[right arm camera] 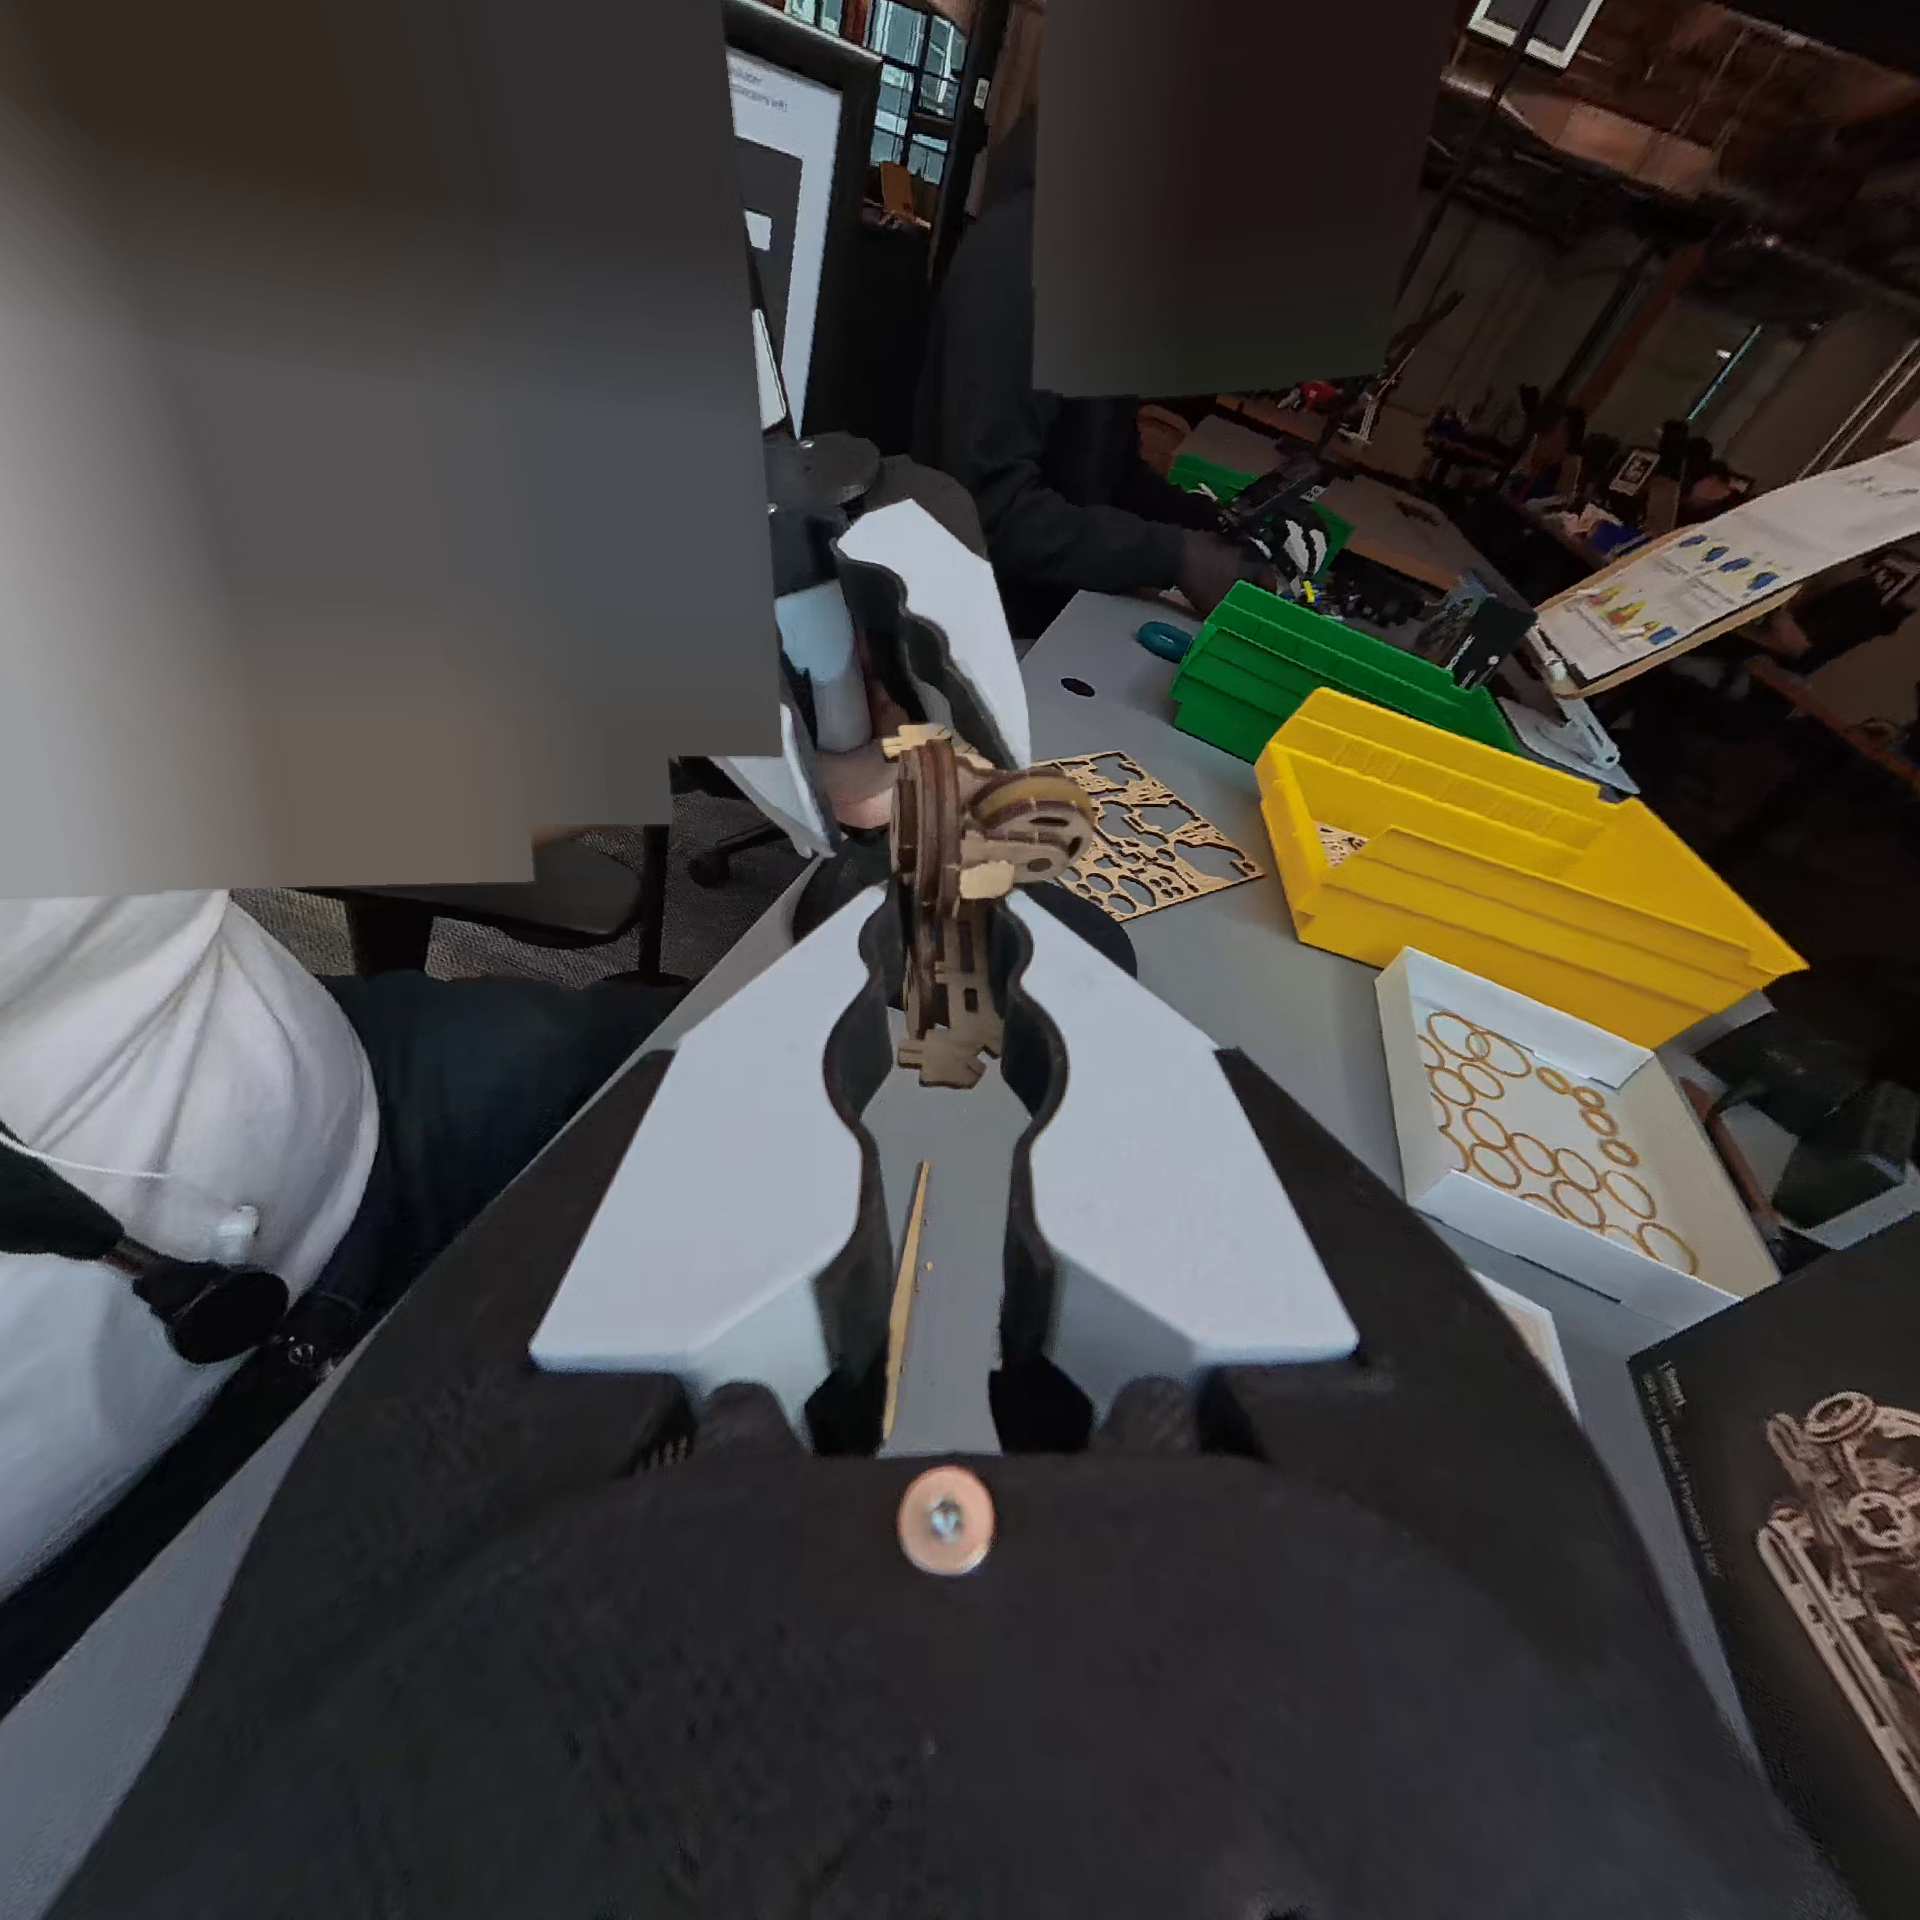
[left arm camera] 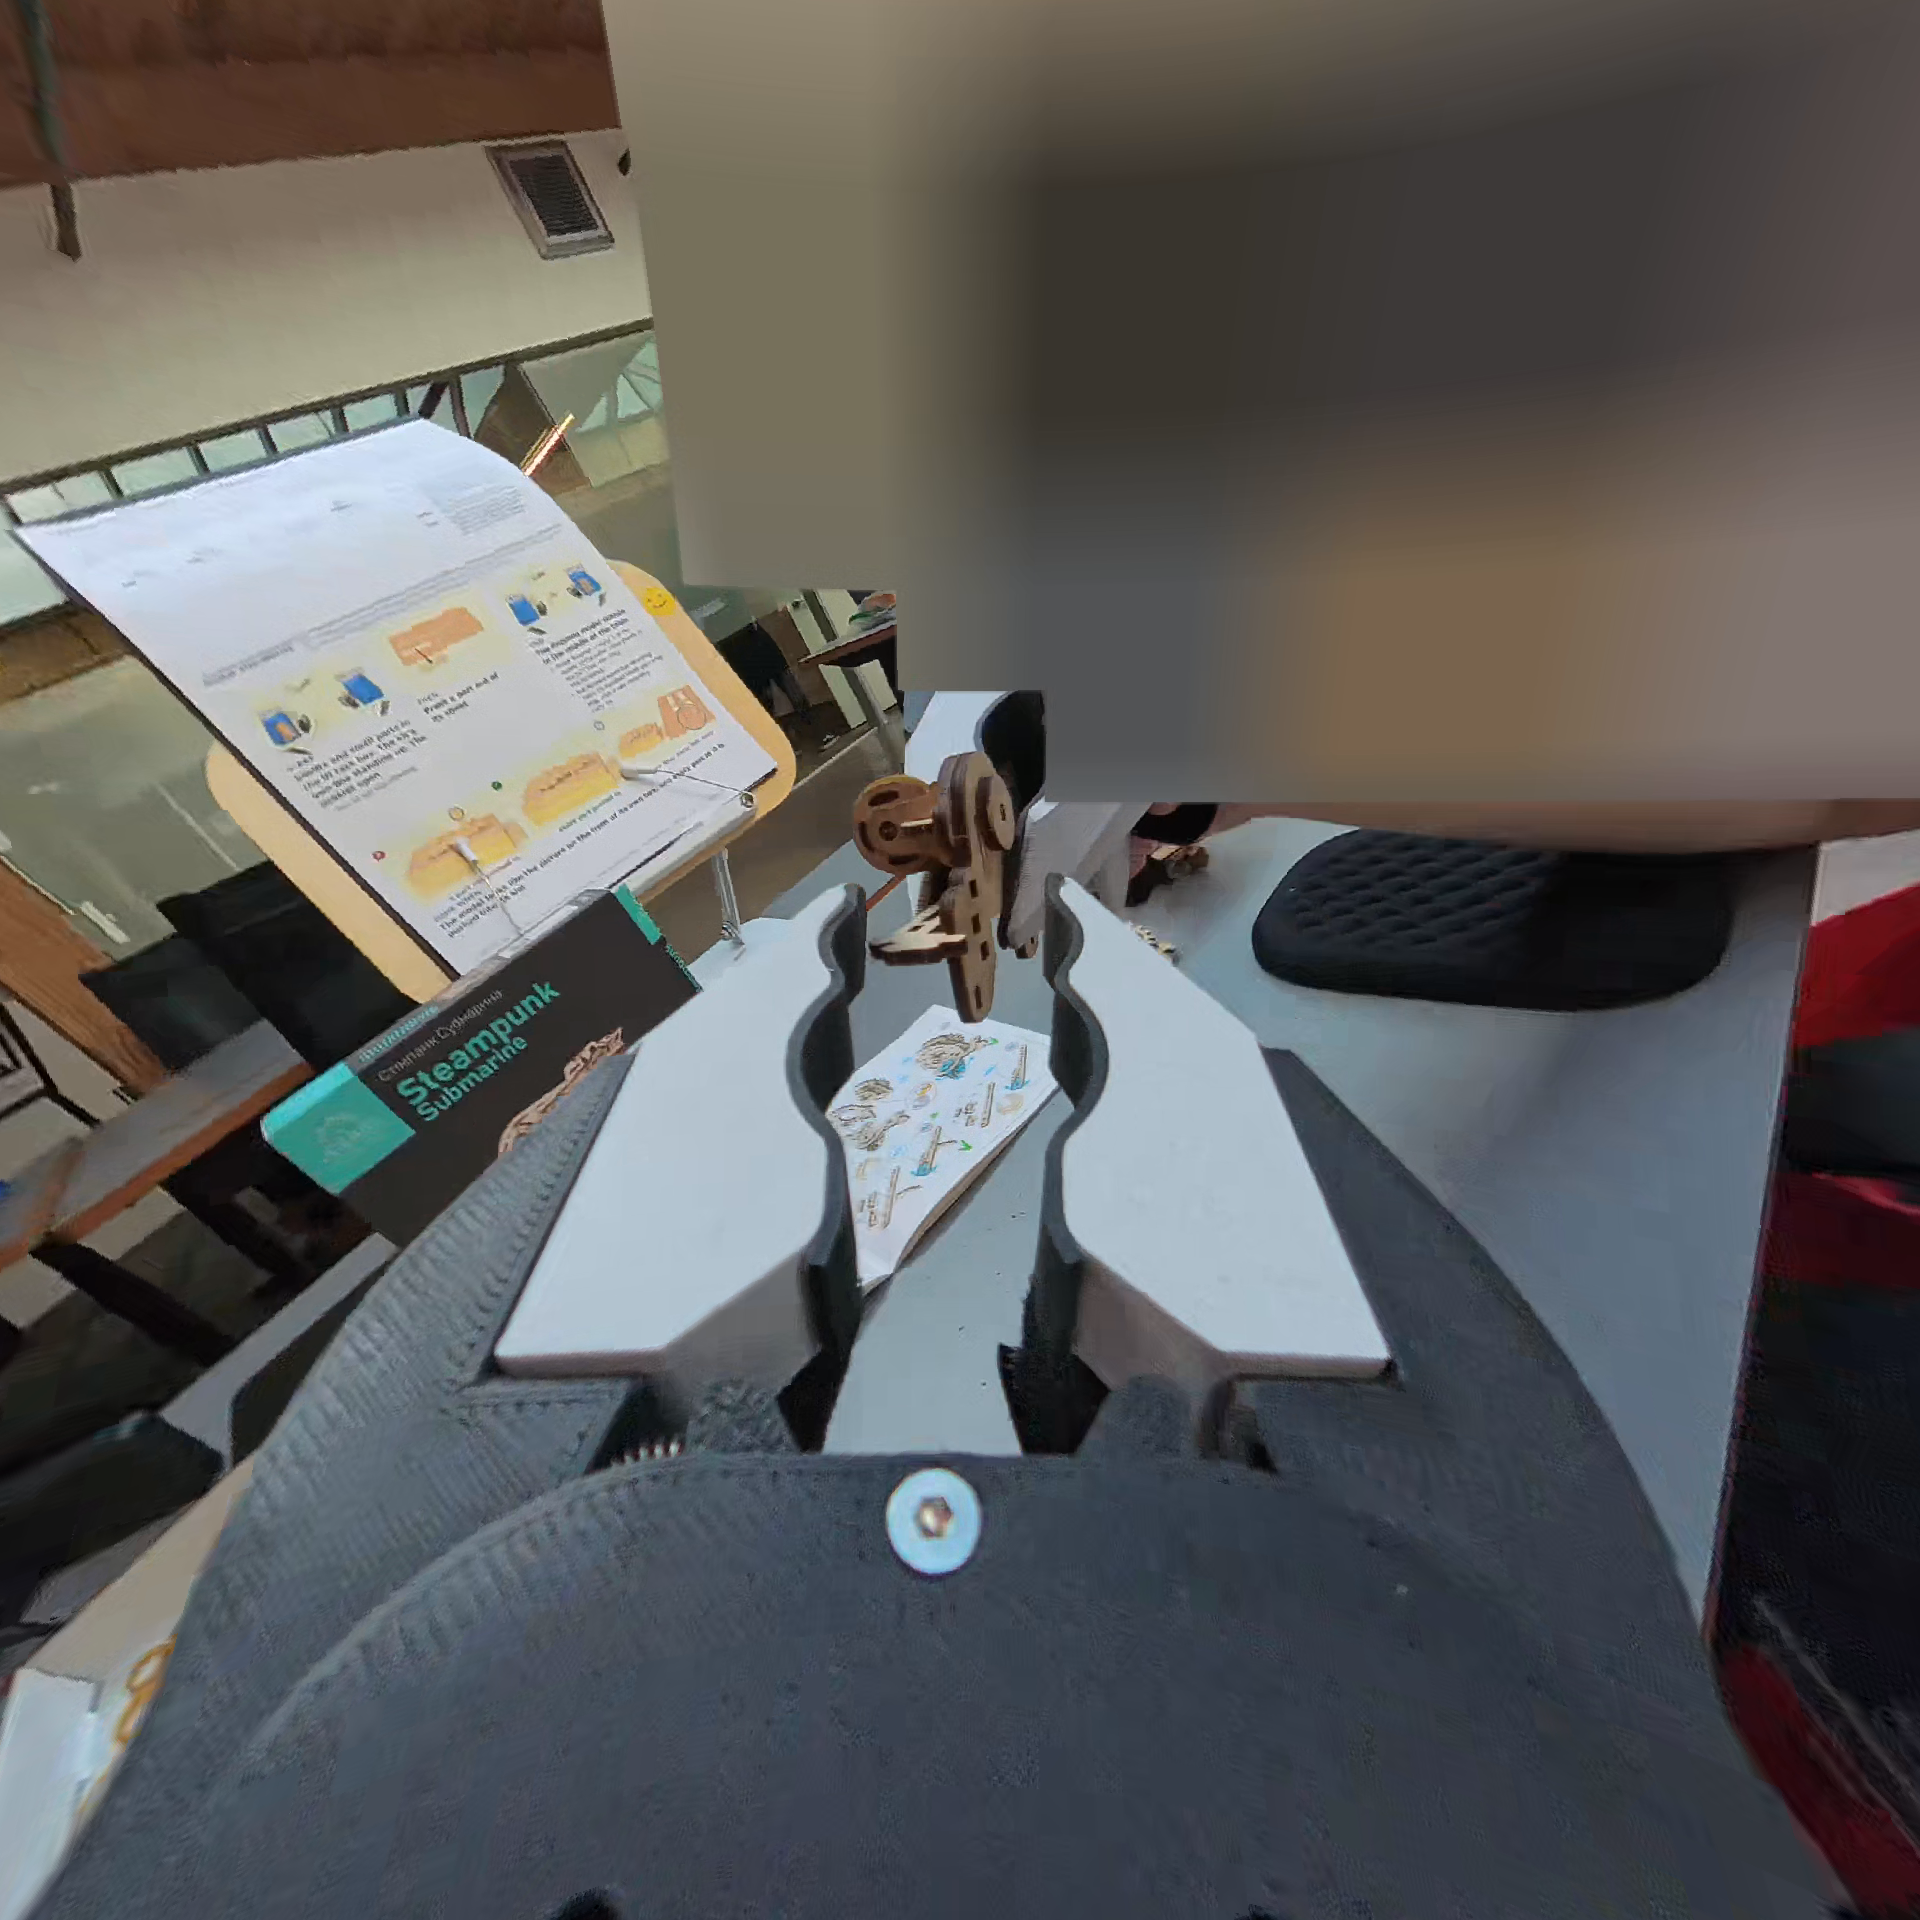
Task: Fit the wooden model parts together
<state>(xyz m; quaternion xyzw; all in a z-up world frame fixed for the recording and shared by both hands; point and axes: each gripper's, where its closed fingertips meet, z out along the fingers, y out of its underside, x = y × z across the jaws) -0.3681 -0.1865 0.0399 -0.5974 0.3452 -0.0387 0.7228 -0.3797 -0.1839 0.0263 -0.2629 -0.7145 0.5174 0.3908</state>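
Note:
A small wooden assembly (right arm camera: 940, 831), a slotted flat plate with a round wheel on an axle at its side, stands upright. My right gripper (right arm camera: 948, 920) is shut on its lower part and holds it above the grey table (right arm camera: 1174, 997). In the left wrist view the assembly (left arm camera: 971, 831) hangs just beyond the tips of my left gripper (left arm camera: 956, 904), whose jaws stand apart with nothing between them. The left gripper also shows in the right wrist view (right arm camera: 914, 634), behind the assembly and close to its top edge.
An instruction sheet (left arm camera: 416, 675) leans on a stand at the left, with a teal and black box (left arm camera: 488, 1070) and a booklet (left arm camera: 935, 1101) nearby. A cut-out wooden sheet (right arm camera: 1143, 831), yellow bin (right arm camera: 1507, 862), green bin (right arm camera: 1320, 644) and white tray of wooden rings (right arm camera: 1538, 1153) lie to the right. A thin stick (right arm camera: 907, 1278) lies on the table. The tips of both grippers are at nearly the same place.

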